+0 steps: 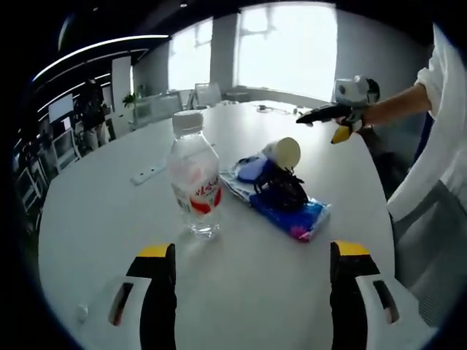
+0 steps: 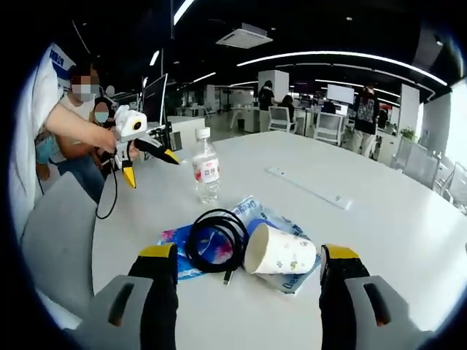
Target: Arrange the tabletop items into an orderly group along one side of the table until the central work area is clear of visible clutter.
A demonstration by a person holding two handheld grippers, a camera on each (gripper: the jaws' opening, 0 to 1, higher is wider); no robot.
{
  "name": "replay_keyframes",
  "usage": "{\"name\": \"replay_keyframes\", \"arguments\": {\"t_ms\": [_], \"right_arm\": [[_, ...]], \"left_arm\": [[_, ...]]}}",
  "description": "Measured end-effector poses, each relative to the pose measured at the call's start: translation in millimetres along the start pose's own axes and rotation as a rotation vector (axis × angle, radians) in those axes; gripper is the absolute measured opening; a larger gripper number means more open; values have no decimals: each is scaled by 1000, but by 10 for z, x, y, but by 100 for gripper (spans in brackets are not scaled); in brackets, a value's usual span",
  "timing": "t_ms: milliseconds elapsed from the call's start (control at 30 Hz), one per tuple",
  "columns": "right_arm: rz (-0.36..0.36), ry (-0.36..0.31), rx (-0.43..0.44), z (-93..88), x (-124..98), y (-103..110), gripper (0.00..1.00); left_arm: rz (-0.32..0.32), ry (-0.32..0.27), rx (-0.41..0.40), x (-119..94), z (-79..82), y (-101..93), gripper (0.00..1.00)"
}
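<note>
A clear water bottle (image 1: 193,179) with a red label stands upright on the round white table (image 1: 241,292). To its right lies a pile: a blue wipes packet (image 1: 295,215), a coiled black cable (image 1: 281,189) on top of it, and a paper cup (image 1: 283,153) on its side. My left gripper (image 1: 253,251) hovers open just short of the bottle and pile. In the right gripper view my right gripper (image 2: 248,251) is open, with the cup (image 2: 281,253) and cable (image 2: 215,240) lying just ahead, and the bottle (image 2: 206,171) beyond. Each gripper also appears across the table: right gripper (image 1: 321,127), left gripper (image 2: 149,168).
A white power strip (image 1: 149,173) (image 2: 310,188) lies flat on the far part of the table. A small white object (image 1: 82,312) sits near the table edge by my left jaw. The person's white sleeve (image 1: 438,146) is at the right. Office chairs and desks ring the table.
</note>
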State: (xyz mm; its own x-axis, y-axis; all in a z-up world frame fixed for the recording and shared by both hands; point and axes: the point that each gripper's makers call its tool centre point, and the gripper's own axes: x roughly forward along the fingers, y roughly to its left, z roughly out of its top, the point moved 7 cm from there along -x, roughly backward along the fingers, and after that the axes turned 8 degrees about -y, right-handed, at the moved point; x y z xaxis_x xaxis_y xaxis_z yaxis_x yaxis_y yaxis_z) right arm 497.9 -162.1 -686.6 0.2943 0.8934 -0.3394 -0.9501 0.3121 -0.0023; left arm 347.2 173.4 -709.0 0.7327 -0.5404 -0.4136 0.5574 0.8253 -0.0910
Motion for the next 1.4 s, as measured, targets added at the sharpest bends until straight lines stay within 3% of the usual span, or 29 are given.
{"name": "replay_keyframes", "arguments": {"t_ms": [200, 433, 500, 933, 1100, 1167, 1400], "right_arm": [[25, 62, -62, -67, -20, -168, 78], [24, 80, -114, -28, 6, -365, 77], [56, 122, -178, -46, 26, -388, 77], [218, 212, -425, 7, 311, -395, 75], [308, 312, -631, -50, 406, -424, 75], [325, 305, -606, -45, 448, -416, 75], [358, 307, -644, -22, 534, -463, 73]], "left_arm": [[-15, 15, 6, 2, -27, -56, 84], [-3, 11, -9, -41, -60, -74, 84], [-4, 19, -9, -69, -82, -88, 84], [16, 35, -29, -181, -179, -109, 83], [20, 35, -47, -169, -223, -134, 83], [17, 38, -51, -164, -239, -146, 83], [15, 51, -63, -158, -295, -162, 82]]}}
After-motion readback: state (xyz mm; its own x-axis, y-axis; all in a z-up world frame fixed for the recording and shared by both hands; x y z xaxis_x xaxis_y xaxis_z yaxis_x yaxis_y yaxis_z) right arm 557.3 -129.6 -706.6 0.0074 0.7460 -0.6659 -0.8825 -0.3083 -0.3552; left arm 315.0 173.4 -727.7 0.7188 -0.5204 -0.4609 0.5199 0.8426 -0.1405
